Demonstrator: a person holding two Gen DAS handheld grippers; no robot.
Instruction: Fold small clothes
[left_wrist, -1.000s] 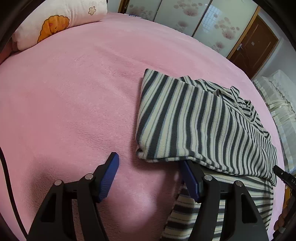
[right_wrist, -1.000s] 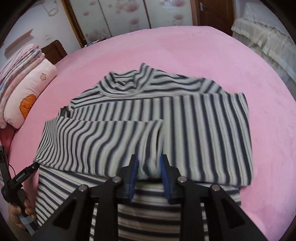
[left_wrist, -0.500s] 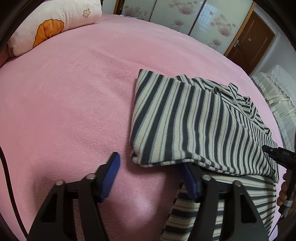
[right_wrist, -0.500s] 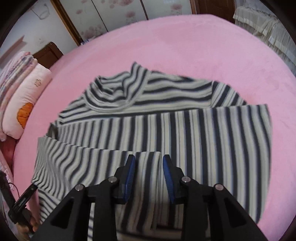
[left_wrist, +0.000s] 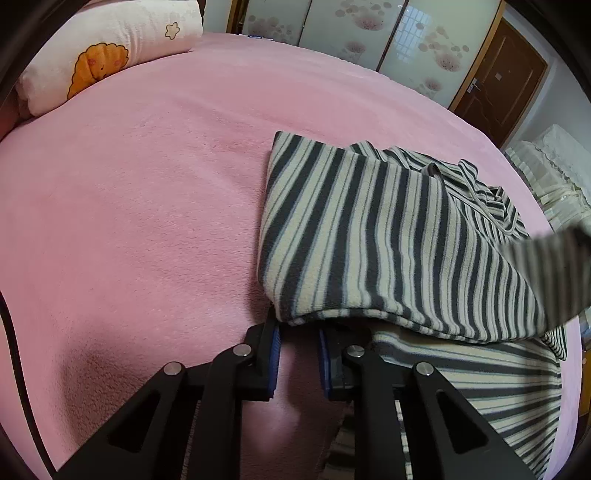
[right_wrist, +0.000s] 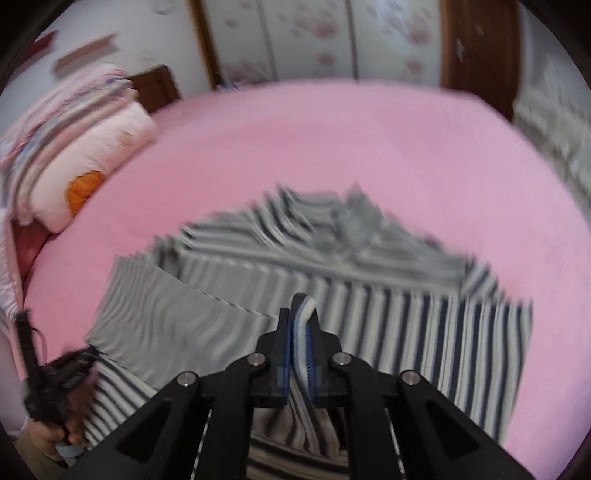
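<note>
From the left wrist view, the striped top (left_wrist: 388, 236) lies on the pink bed (left_wrist: 147, 206), ahead and to the right of the left hand-held gripper (left_wrist: 298, 350). Its jaws have just been closing and now stand narrow, the gap under the near left corner of the folded layer; whether the pads pinch cloth there I cannot tell. A pillow (left_wrist: 107, 55) sits far off at the head of the bed. From the right wrist view, blurred by motion, the right hand-held gripper (right_wrist: 300, 354) has just closed and clamps a fold of the striped top (right_wrist: 406, 332), which rises between its pads. The garment's long axis runs across both views, so the coming fold likely carries this near edge away, over the rest.
</note>
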